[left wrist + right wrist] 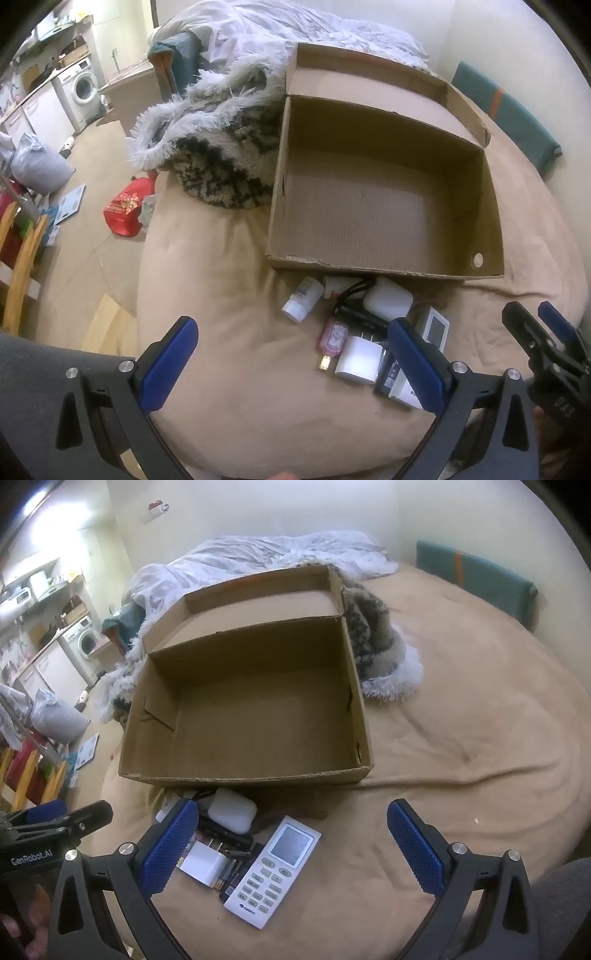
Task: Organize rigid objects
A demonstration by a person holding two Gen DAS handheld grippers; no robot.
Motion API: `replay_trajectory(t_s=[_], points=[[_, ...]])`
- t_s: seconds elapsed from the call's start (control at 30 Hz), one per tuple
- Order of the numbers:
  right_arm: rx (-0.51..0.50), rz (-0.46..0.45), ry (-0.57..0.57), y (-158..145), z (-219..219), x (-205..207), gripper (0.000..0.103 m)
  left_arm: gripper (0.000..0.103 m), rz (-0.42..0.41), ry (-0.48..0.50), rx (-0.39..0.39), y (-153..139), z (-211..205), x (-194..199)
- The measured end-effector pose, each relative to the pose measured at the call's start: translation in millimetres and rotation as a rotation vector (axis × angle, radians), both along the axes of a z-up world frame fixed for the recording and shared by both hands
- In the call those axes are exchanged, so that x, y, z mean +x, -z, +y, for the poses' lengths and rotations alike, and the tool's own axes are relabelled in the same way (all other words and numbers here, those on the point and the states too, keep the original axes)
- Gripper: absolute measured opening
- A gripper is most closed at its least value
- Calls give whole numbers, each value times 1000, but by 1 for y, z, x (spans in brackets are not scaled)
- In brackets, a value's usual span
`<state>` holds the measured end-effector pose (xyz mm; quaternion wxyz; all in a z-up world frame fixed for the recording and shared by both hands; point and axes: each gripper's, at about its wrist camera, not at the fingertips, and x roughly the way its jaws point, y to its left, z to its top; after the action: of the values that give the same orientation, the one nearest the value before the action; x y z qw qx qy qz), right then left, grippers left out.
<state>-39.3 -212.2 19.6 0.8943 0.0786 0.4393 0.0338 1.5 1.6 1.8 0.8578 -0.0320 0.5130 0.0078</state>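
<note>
The cardboard box sits beyond both jaws, blocking nothing; left gripper and right gripper gape, released, holding nothing; between the right's jaws lies the remote, long axis slanting toward the box, beside the charger.

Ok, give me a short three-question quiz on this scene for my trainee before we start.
1. True or false: the brown cardboard box already holds items.
2. Which lies nearest the right tool? A) white remote control with grey buttons B) white pill bottle C) pink flat bottle with a gold cap
3. Fill in: the white square charger plug lies on the beige ____, in front of the box.

Key: 1 false; 2 A; 3 blanket.
</note>
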Motion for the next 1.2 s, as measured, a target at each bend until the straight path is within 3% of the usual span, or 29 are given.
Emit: replay_trajectory(t_s=[1.2], points=[[9, -3, 2, 1, 1, -1, 103, 103, -34, -3, 10, -6, -2, -4]])
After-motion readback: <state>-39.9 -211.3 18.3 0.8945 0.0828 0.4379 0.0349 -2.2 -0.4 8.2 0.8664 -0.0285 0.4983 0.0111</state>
